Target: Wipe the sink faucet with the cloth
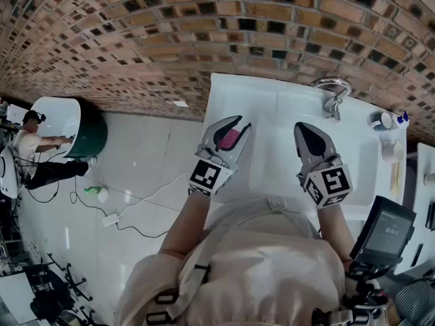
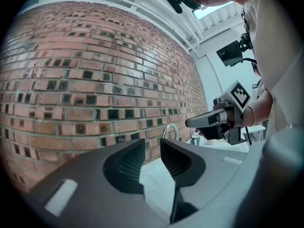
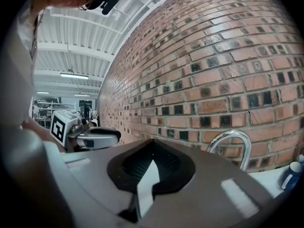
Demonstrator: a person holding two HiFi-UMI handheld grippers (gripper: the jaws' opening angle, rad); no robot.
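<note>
Left gripper (image 1: 243,122) is held out over the near left part of the sink. Its own view shows its jaws a little apart, with only the white basin in the gap. From above, a pink bit (image 1: 229,139) shows between those jaws near their back end. I cannot tell if it is the cloth or a part of the gripper. Right gripper (image 1: 301,125) hangs next to it over the same basin, well apart from it. Its jaws are pressed together at the tips and nothing is caught in them.

A big brick wall (image 1: 136,32) of red and dark bricks runs behind everything. Pale shiny floor tiles (image 1: 136,175) lie off to the left, with a thin wire trailing over them. The white sink (image 1: 272,100) sits with its back edge against the wall, and both arms reach over its front edge.

Far away on the left a person (image 1: 34,155) crouches on the floor by a white tub. A dark screen (image 1: 386,228) on a stand sits near the right arm.

The shiny bent faucet (image 1: 332,92) stands at the back edge of the basin, close to the wall. It is ahead of the right gripper and a bit to the right. Neither gripper touches it.

Some small cups (image 1: 384,121) stand on the ledge to the right of it, with a blue-topped bottle (image 1: 402,117) beside them
</note>
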